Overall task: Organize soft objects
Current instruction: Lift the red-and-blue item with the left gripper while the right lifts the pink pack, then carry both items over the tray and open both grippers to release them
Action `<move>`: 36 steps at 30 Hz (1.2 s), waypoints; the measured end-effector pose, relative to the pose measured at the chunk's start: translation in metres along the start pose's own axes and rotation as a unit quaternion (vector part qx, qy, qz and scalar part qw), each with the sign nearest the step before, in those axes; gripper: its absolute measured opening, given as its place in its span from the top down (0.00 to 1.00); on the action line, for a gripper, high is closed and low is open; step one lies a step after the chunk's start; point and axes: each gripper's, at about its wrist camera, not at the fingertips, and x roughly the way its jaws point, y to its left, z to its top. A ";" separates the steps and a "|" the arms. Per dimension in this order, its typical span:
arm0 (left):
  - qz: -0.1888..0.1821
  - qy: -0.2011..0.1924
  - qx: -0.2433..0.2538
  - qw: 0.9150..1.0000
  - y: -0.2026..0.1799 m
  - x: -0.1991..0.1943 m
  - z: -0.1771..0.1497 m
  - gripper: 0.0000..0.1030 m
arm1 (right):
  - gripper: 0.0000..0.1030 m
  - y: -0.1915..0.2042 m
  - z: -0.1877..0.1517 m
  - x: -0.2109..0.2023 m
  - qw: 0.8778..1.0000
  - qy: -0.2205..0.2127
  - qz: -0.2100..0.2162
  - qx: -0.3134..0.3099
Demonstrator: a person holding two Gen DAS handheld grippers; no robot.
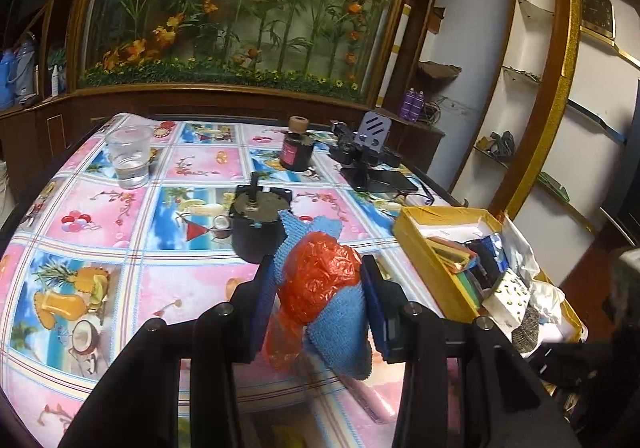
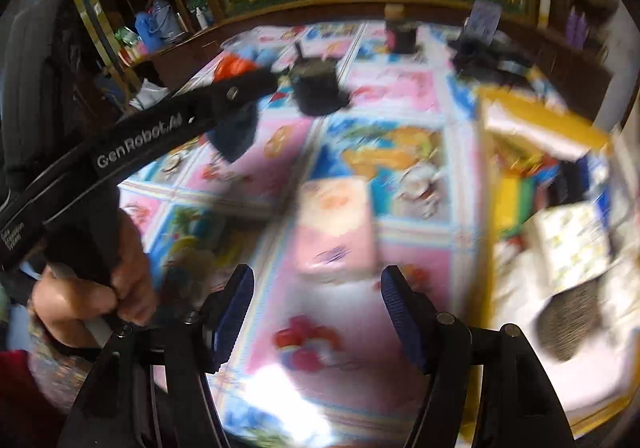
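left gripper (image 1: 320,288): clamped on a bundle, orange plastic bag (image 1: 324,272) wrapped with a blue knitted cloth (image 1: 340,332), held above the tablecloth (image 1: 120,248)
right gripper (image 2: 318,312): jaws apart, nothing between the pads; view badly motion-blurred
pink packet (image 2: 336,228): flat on the tablecloth, just ahead of the right gripper's open fingers, not touching
yellow box (image 1: 424,248): at the table's right edge, holds mixed small items plus a patterned white packet (image 1: 508,296)
black motor (image 1: 256,228): on the table just behind the held bundle
person's hand (image 2: 92,288): grips the left tool's handle, seen in the right wrist view
rest: glass (image 1: 130,155), dark bottle (image 1: 296,147) at far side
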 end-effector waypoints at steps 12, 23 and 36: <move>0.017 0.001 -0.019 1.000 0.015 0.000 0.002 0.61 | 0.18 0.017 0.028 0.055 0.997 0.032 -0.065 -0.021; 0.005 0.004 0.008 1.000 -0.005 0.005 -0.003 0.61 | 0.50 -0.014 0.021 0.033 0.997 -0.032 -0.045 0.058; -0.107 0.037 0.038 0.993 -0.109 0.041 -0.012 0.61 | 0.50 -0.120 -0.001 -0.069 0.963 -0.140 -0.134 0.185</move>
